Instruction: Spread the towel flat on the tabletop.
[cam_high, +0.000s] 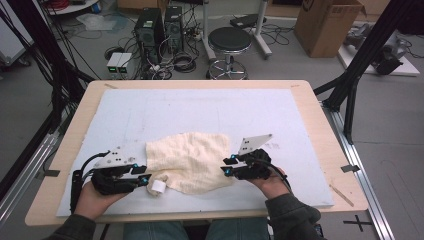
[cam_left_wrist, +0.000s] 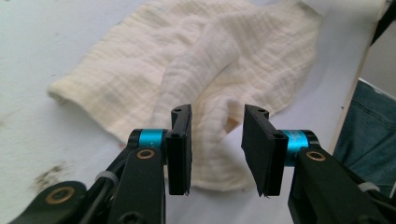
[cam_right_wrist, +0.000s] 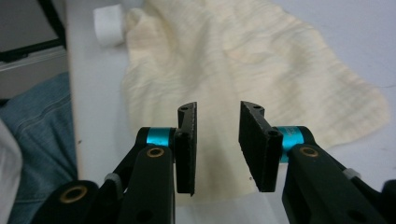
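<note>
On the near half of the bench (cam_high: 310, 107), a cream cloth (cam_high: 192, 160) lies crumpled on the pale blue mat (cam_high: 200, 110), between the two hands. It is not flat: the left gripper view shows a loose ridge of fabric running up its middle, with one flap thrown over the rest, and its outline in the high view is ragged, wide at the near side and narrowing toward the far right corner. A small white roll (cam_high: 159, 187) sits just beside the cloth's near-left edge.

Both tools are released. The left tool (cam_high: 145, 178) points rightward at the cloth's near-left corner; in its own view the jaws stand parted with nothing pressed between the pads, the fabric lying beyond and below them. The right tool (cam_high: 226, 166) points leftward at the cloth's right edge, and its own view shows the same: jaws apart, cloth under and ahead, no fabric pinched.

My reading is that the work in hand is to handle this cloth, likely to fold or spread it, and that little is settled so far. No clean fold or squared edge can be seen, and neither corner is gripped. What appears left: take hold of an edge or corner with each tool, pull the wrinkles out, then bring the cloth into its final shape
</note>
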